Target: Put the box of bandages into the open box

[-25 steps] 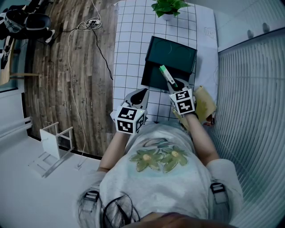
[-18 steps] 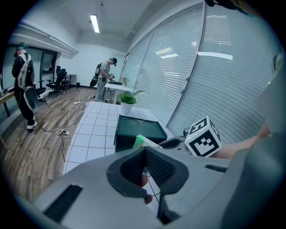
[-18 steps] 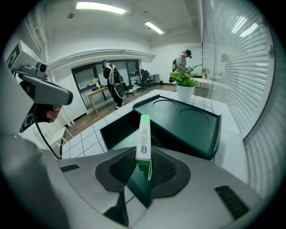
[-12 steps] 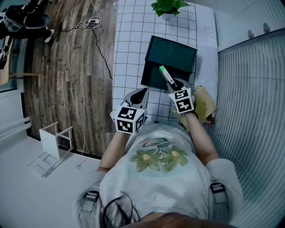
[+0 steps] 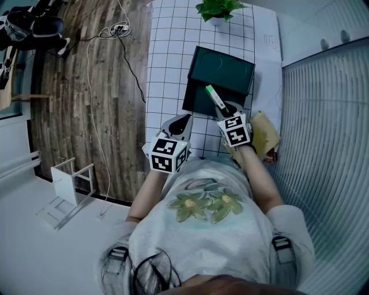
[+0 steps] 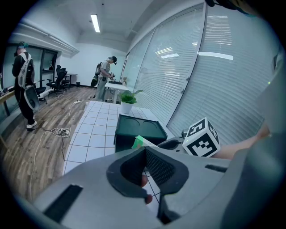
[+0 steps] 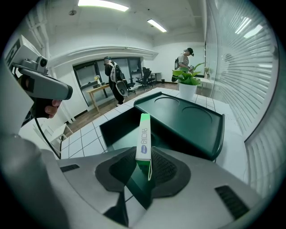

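The dark green open box [image 5: 203,99] lies on the gridded table, its lid [image 5: 226,70] tipped back. My right gripper [image 5: 225,109] is shut on the slim white-and-green box of bandages [image 5: 214,97], which points out over the box's near edge. In the right gripper view the box of bandages [image 7: 144,137] stands on edge between the pads of the right gripper [image 7: 145,163], above the open box [image 7: 119,129]. My left gripper [image 5: 184,119] hovers left of the box, jaws together and empty. The left gripper [image 6: 145,151] faces the open box [image 6: 138,129].
A potted plant [image 5: 218,8] stands at the table's far end. A brown paper bag [image 5: 264,135] lies beside my right hand. Cables [image 5: 109,31] trail over the wooden floor at left. Window blinds run along the right. Two people [image 6: 105,78] stand far off.
The right gripper with the box of bandages has shifted very slightly to the left. The left gripper has not moved.
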The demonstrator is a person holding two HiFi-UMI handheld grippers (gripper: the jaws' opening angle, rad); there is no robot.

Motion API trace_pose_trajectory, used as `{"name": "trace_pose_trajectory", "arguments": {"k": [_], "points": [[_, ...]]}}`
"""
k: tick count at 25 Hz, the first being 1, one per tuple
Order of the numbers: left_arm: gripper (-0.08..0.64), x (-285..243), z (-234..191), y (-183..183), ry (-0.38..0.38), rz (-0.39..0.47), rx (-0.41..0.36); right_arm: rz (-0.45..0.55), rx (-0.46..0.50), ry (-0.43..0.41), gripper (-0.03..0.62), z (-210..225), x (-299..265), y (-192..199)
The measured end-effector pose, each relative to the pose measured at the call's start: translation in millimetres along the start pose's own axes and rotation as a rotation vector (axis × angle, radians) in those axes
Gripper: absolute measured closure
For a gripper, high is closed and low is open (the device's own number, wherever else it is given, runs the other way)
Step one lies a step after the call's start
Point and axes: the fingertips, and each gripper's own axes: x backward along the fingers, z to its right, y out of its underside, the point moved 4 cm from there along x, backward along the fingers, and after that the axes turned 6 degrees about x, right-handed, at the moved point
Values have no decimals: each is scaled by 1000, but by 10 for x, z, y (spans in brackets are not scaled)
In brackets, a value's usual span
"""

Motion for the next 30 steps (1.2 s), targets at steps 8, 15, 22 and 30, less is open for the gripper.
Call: {"name": "trace_pose_trajectory", "arguments": {"k": [8,15,22,30], "points": [[552,9,10,5,-2,4,1,-8,13,-3,497,-14,-9,22],[552,9,29,2,-4,7,-1,-11,31,-5,497,-8,-18,29],[552,29,39,2,-11,11,-4,-23,45,-12,495,-24,-14,35],[552,67,59,-15,-18,21,-9,-25,45,-18,480,-28,20,33]]}}
